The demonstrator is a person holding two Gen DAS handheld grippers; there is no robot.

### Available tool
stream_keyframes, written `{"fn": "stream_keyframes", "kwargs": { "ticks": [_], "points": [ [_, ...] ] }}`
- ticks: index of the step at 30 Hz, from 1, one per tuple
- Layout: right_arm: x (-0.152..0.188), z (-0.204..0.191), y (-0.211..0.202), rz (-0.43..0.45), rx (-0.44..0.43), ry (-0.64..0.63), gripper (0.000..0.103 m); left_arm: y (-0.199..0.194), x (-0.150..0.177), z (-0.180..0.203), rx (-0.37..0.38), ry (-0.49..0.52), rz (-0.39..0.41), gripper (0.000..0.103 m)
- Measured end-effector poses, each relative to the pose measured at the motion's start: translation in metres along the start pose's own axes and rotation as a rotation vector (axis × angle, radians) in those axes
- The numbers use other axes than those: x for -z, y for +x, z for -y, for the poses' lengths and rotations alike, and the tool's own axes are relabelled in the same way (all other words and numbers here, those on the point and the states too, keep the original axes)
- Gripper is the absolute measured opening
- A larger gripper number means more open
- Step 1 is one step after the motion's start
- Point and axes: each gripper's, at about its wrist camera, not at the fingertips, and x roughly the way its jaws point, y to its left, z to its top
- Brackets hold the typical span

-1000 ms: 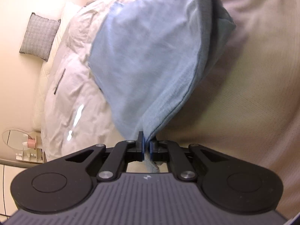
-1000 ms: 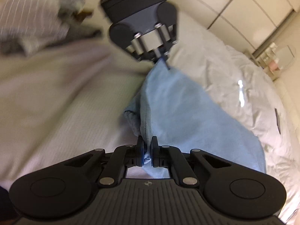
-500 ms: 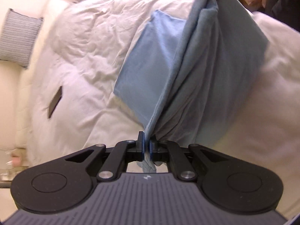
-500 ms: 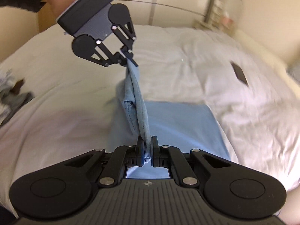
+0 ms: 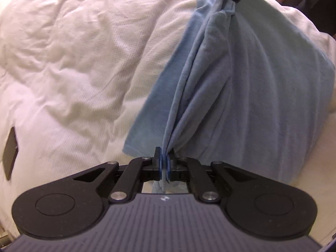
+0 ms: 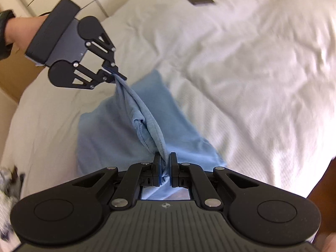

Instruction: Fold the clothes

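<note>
Both my tongs grip the blue shirt (image 6: 117,138): left gripper (image 6: 118,76) and right gripper (image 6: 164,166) pinch one stretched edge above the white bed (image 6: 252,73).

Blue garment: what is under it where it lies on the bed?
The blue garment rests on the white duvet, its upper edge lifted by the left gripper and right gripper. Whatever lies beneath the spread cloth is covered.

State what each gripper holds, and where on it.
Both grip the light blue garment along one bunched edge: left gripper at the far end, right gripper at the near end; the rest drapes onto the bed.
</note>
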Motion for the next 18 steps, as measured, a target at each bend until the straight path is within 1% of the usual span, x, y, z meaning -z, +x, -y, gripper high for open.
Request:
{"fn": "stream_keyframes", "kwargs": {
  "ticks": [3,6,8,10,11,12,13,15,18],
  "points": [
    [0.001,0.018,0.011,-0.016,-0.004,0.054,0.004,0.013,-0.005,-0.012,0.028,0.005,0.006,0.003],
    [0.005,0.026,0.015,-0.024,-0.005,0.087,0.004,0.02,-0.005,-0.017,0.049,-0.002,0.016,0.004],
    [0.007,0.03,0.017,-0.03,-0.005,0.106,0.004,0.024,-0.005,-0.02,0.049,-0.015,0.027,0.004],
    [0.009,0.034,0.019,-0.035,-0.006,0.125,0.004,0.025,-0.002,-0.022,0.054,-0.045,0.035,0.011],
    [0.011,0.033,0.02,-0.037,-0.005,0.133,0.004,0.024,0.001,-0.025,0.042,-0.075,0.042,0.015],
    [0.012,0.033,0.02,-0.04,-0.004,0.142,0.006,0.024,0.004,-0.027,0.029,-0.106,0.048,0.022],
    [0.009,0.034,0.021,-0.043,0.002,0.152,0.015,0.023,0.008,-0.03,0.015,-0.138,0.055,0.022],
    [0.01,0.04,0.019,-0.037,0.01,0.199,0.024,0.017,0.023,-0.038,0.025,-0.256,0.081,0.022],
    [0.013,0.047,0.014,-0.025,0.001,0.278,0.024,0.008,0.047,-0.049,0.044,-0.43,0.124,0.022]
  ]
}}
